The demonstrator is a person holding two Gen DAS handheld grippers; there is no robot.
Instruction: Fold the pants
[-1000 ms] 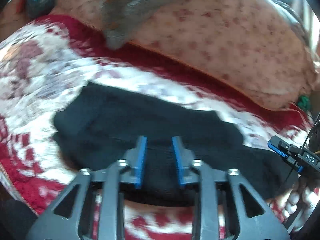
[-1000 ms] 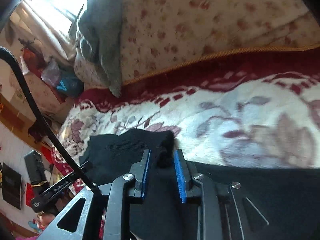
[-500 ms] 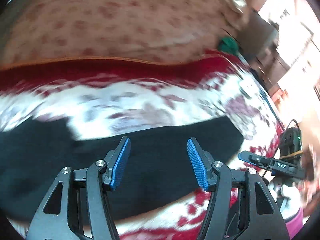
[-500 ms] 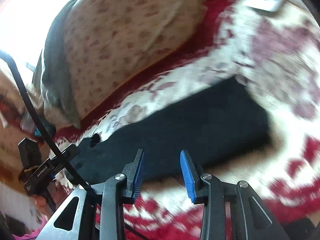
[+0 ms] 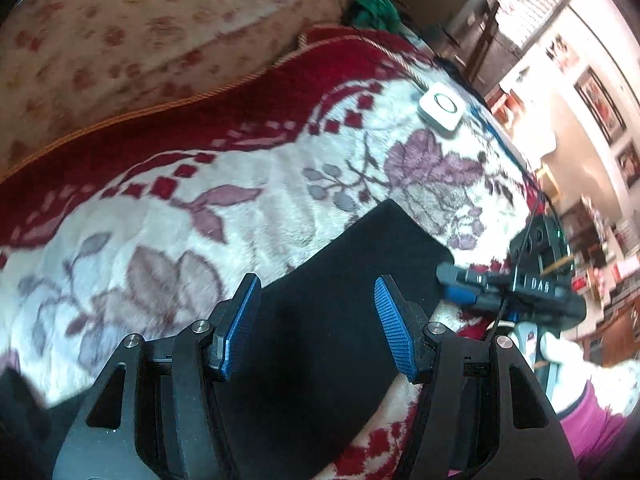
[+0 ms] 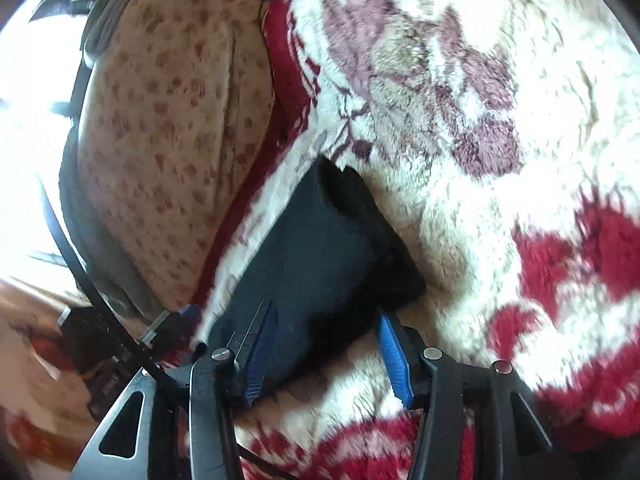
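Nearest in the left wrist view, the left tongs (image 5: 316, 320) are released, their blue ribbed pads (image 5: 394, 334) spread wide with only dark cloth showing in the gap and nothing gripped. Beneath and just beyond them lie the black pants (image 5: 344, 320), folded into a long flat strip that runs from the lower left of that view up to a squared end near the right. The pants rest on a fleece blanket (image 5: 248, 216), white with mauve flowers and a deep red border, which covers the bed. At the squared end of the pants, the right tongs (image 5: 460, 284) reach in from the right edge of the left wrist view, close to the corner of the cloth. In the right wrist view the right tongs (image 6: 324, 348) are likewise released, blue pads apart on either side of the near end of the pants (image 6: 316, 264), whose layered edges show at the far corner; whether the pads touch the cloth cannot be told. Farther off on the blanket (image 6: 480, 208) sits a small white square device (image 5: 441, 106) with a dark ring on top, well apart from the pants. Beyond the blanket's gold-corded edge rises a cream quilt (image 5: 132, 40) printed with small red flowers, and a green bundle (image 5: 374, 10) lies at its far end.
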